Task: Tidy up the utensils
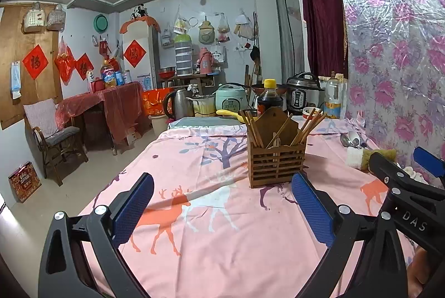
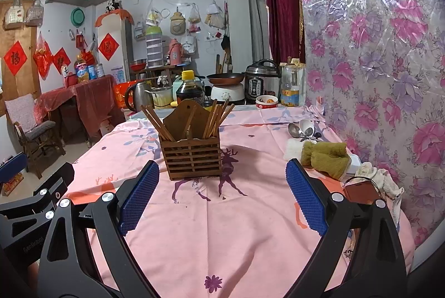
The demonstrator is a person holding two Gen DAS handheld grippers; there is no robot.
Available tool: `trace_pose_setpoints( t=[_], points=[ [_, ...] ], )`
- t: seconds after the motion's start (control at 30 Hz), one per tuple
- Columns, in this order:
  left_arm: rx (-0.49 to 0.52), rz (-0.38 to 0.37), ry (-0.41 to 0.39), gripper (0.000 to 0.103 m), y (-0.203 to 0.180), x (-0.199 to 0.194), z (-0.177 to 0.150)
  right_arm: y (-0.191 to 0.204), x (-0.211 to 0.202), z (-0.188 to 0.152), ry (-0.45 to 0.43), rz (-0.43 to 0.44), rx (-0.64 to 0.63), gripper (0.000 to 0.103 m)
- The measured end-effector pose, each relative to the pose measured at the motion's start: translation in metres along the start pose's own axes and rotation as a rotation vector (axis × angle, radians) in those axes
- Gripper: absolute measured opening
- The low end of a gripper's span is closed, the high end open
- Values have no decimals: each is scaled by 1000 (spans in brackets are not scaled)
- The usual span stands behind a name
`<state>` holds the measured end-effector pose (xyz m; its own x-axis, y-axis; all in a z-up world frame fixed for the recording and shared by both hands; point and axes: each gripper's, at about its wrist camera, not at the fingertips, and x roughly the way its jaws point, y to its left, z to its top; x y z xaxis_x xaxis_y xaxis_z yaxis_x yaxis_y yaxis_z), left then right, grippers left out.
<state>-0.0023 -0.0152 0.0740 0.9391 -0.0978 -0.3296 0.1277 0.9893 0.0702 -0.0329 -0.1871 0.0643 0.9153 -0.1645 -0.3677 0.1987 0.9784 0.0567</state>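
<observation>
The table (image 2: 222, 236) takes up most of both views, covered in a pink cloth with deer and tree prints. Sitting roughly mid-table is the wooden slatted holder (image 2: 192, 159) — it's got chopsticks (image 2: 215, 117) leaning out on both its left and right sides, with a taller wooden back panel between them. Off to the right near the flowered wall there's a green towel (image 2: 328, 157) bunched up next to a white cloth, and just behind those lie the spoons (image 2: 299, 129), a couple of metal ones plus a white one, flat on the table and well apart from the holder.

Both tongs are held low over the near end of the table. The left tongs (image 1: 222, 209) are spread wide with nothing between the blue pads, and the right tongs (image 2: 222, 196) are the same — wide apart, empty, pointing straight at the holder.
</observation>
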Motion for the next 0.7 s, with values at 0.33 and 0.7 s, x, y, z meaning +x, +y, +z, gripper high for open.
trace_pose_setpoints(
  t=[0.33, 0.7],
  points=[
    [-1, -1, 5, 97, 1, 1, 0, 0, 0, 0, 0, 0, 0, 89],
    [-1, -3, 4, 97, 1, 0, 0, 0, 0, 0, -1, -1, 1, 89]
  ],
)
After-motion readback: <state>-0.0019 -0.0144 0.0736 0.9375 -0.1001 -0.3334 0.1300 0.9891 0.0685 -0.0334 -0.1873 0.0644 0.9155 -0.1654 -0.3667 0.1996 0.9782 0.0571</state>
